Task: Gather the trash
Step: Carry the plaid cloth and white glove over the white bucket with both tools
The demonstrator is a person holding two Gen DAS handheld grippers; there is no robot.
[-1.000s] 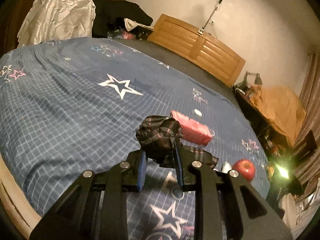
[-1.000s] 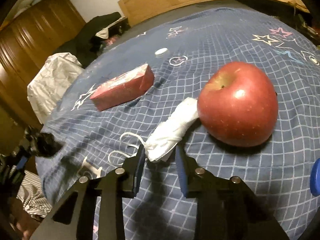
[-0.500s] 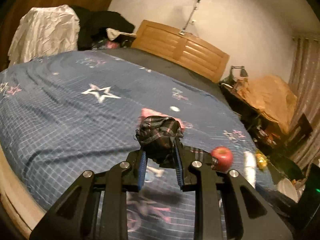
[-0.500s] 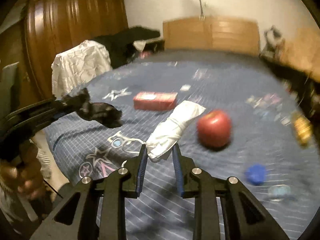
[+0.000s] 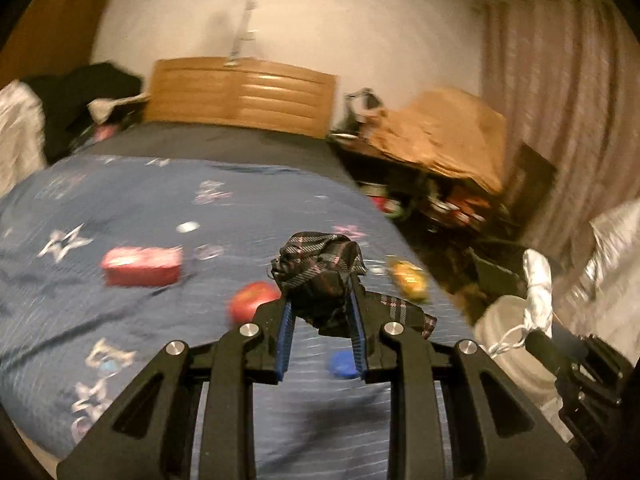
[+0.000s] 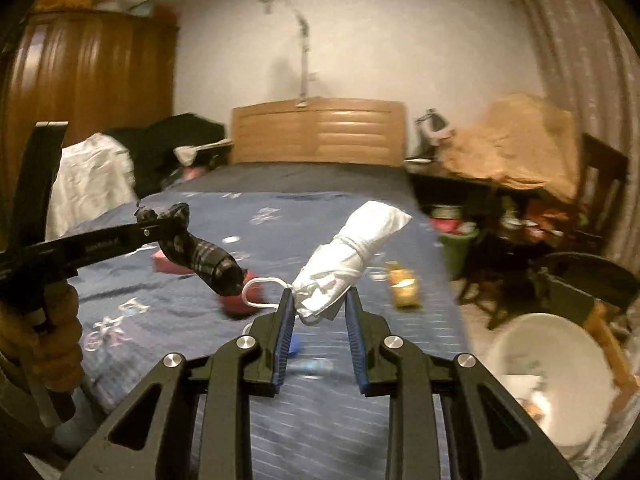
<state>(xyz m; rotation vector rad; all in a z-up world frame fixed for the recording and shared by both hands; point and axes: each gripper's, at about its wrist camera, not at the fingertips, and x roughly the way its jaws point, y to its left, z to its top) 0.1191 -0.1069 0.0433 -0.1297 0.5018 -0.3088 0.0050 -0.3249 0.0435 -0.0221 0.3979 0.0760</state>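
Trash in transit: the left gripper (image 5: 320, 312) is clamping a dark plaid wad (image 5: 320, 268) and the right gripper (image 6: 320, 316) is pinching a white rolled mask (image 6: 352, 256), both lifted clear above the bed (image 6: 360, 420). Neither is binned yet; a white bin (image 6: 548, 376) is standing just off the bed's right side. Red box (image 5: 140, 266), apple (image 5: 250, 304), yellow wrapper (image 6: 404, 288) and blue cap (image 5: 342, 364) are lying on the cover; which of these count as trash is uncertain.

A blue star-print bed (image 5: 120, 360) carries a red box (image 5: 141, 266) (blurred), a red apple (image 5: 250, 304), a yellow wrapper (image 5: 408, 278) and a blue cap (image 5: 342, 364), all beyond the fingertips.
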